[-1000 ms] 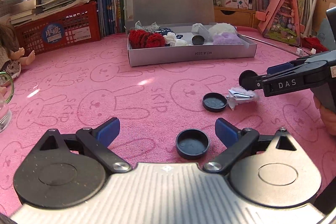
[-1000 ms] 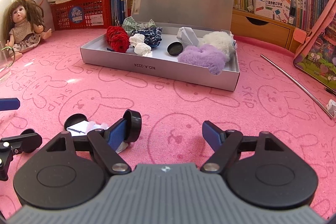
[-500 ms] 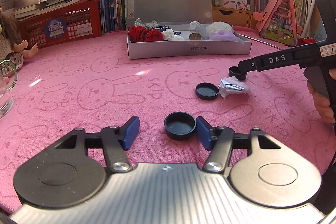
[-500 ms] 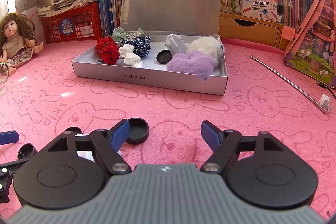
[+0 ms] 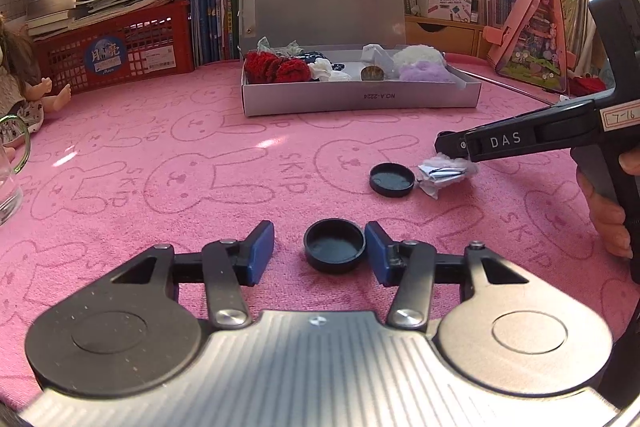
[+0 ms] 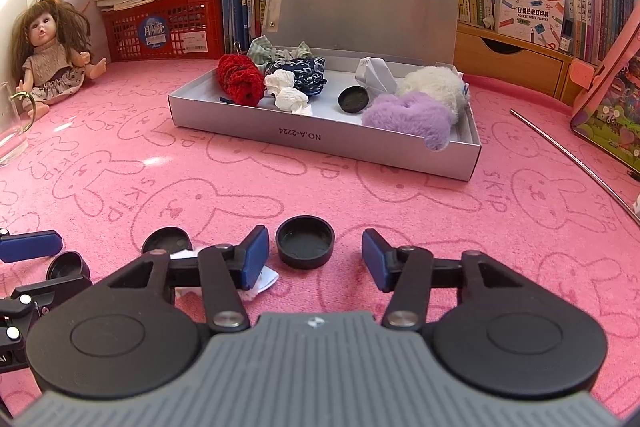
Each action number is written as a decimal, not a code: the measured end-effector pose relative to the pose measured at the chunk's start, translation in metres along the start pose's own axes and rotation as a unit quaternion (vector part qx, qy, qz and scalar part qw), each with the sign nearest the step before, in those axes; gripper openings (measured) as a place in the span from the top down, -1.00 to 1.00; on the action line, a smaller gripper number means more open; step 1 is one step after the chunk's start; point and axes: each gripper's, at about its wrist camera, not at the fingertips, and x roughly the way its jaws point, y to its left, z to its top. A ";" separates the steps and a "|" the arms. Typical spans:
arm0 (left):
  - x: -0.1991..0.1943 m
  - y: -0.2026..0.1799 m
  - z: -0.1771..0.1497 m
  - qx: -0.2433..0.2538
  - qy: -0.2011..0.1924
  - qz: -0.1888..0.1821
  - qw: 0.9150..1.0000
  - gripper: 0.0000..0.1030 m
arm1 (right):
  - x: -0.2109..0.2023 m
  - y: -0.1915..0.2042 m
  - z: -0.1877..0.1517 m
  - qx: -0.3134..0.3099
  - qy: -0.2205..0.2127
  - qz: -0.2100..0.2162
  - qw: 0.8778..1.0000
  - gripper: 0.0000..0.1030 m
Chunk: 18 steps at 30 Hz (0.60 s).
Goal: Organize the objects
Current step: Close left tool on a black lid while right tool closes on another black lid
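Note:
Three black round caps lie on the pink mat. One cap (image 5: 334,245) sits between the open fingers of my left gripper (image 5: 319,251), close to the right pad. Another cap (image 6: 305,241) sits between the open fingers of my right gripper (image 6: 315,258), apart from both pads. A third cap (image 5: 391,179) lies beside a crumpled white wrapper (image 5: 446,173); both show in the right wrist view too, the cap (image 6: 166,240) and the wrapper (image 6: 262,277) partly under my left finger. The open grey box (image 6: 320,141) holds red, blue, white and purple soft items and a black cap (image 6: 353,99).
A doll (image 6: 48,53) and a glass mug (image 6: 14,131) stand at the left. A red crate (image 5: 116,51), books and plush toys line the back. A pink case (image 5: 532,39) and a thin metal rod (image 6: 568,151) lie at the right.
My left gripper has narrowed around its cap. My right gripper let go of the cap it carried; that cap now lies on the mat between its fingers, which have drawn back and lowered.

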 end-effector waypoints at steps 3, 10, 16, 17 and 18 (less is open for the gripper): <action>0.000 0.003 0.004 -0.022 0.003 -0.003 1.000 0.19 | -0.001 0.001 0.000 0.001 0.000 0.002 1.000 0.25; -0.001 -0.001 0.016 -0.020 -0.011 -0.010 1.000 0.26 | -0.004 0.004 0.001 -0.006 -0.007 0.001 1.000 0.28; 0.001 -0.002 0.025 -0.011 -0.015 -0.005 1.000 0.26 | -0.005 -0.001 0.004 0.014 -0.005 -0.002 1.000 0.28; 0.003 -0.001 0.028 -0.011 -0.014 -0.003 1.000 0.26 | -0.005 -0.002 0.005 0.018 -0.004 -0.002 1.000 0.28; 0.006 -0.001 0.030 -0.012 -0.012 0.000 1.000 0.26 | -0.005 -0.003 0.006 0.021 -0.003 -0.002 1.000 0.28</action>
